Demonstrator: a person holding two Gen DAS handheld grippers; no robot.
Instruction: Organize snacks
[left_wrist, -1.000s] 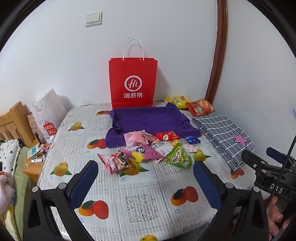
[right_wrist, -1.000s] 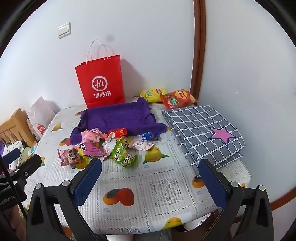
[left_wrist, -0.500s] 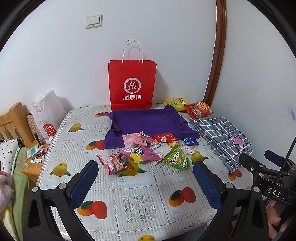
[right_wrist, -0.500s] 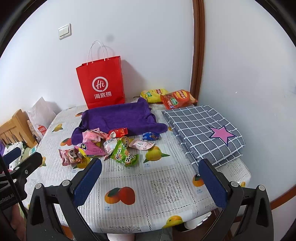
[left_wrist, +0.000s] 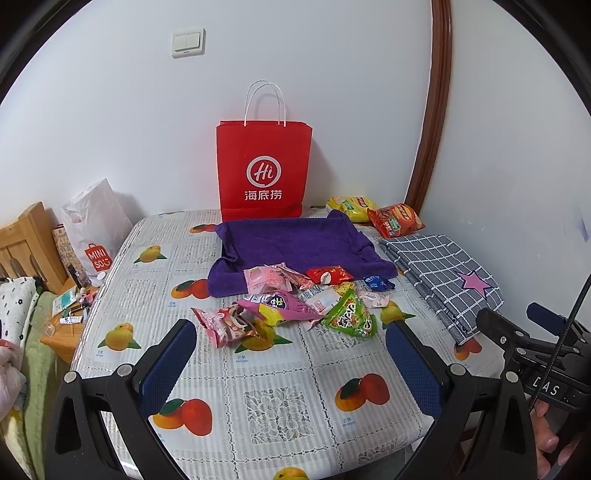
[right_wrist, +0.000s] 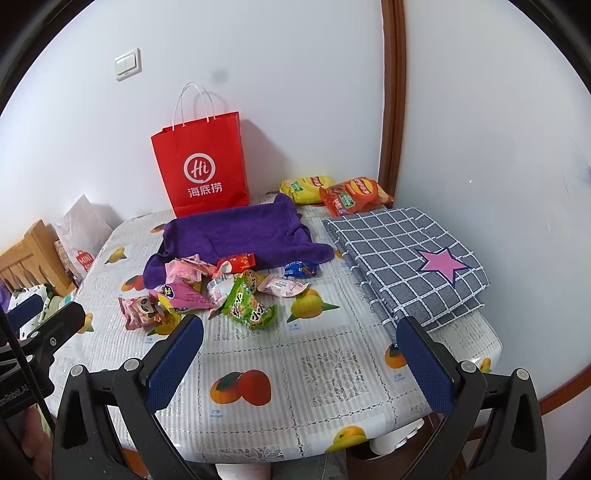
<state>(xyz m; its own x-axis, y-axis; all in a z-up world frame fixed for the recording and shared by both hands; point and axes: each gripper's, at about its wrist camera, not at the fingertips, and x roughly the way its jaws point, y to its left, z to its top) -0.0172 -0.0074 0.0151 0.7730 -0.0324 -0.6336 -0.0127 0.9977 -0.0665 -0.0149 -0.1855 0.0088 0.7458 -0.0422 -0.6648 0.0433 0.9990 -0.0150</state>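
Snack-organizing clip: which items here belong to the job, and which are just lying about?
Job: snack pile, yellow chip bag, red chip bag, purple towel tray.

Lying about: red paper bag, checked cloth, Miniso bag.

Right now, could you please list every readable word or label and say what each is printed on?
"Hi" and "海底捞": red paper bag.
"MINISO": white plastic bag beside the table.
"DAS": right tongs' body, seen from the left wrist.
Snack packets: print too small to read.
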